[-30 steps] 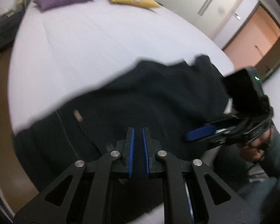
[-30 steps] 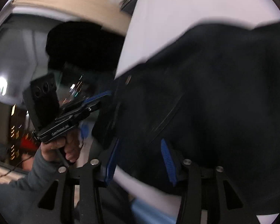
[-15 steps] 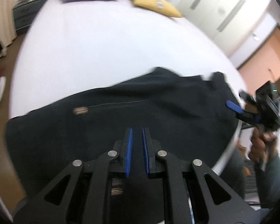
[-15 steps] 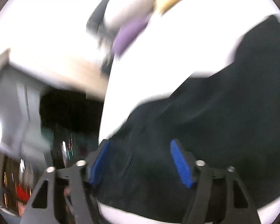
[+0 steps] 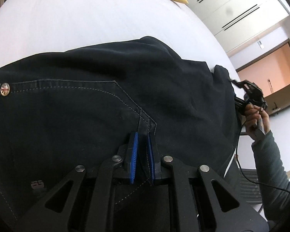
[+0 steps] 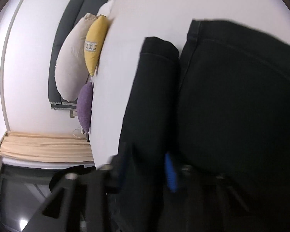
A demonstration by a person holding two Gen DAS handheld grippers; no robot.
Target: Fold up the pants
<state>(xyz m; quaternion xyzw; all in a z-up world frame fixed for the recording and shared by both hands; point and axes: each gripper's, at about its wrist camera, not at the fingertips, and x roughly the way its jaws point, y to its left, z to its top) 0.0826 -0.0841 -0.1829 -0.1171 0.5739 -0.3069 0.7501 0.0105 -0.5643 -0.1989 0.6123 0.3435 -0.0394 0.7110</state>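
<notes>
My left claw kept its pinch on the pants crotch seam while my right claw, just closing, clamped the hem, readying a fold.

Left wrist view: looks forward and steeply down along the left gripper, very close over the dark pants; bed beyond the fingertips, wardrobe doors far right. Right wrist view: rolled sideways, close behind the right gripper, bed ahead, pillows left of the fingers. Shared: pants, bed, yellow pillow.
</notes>
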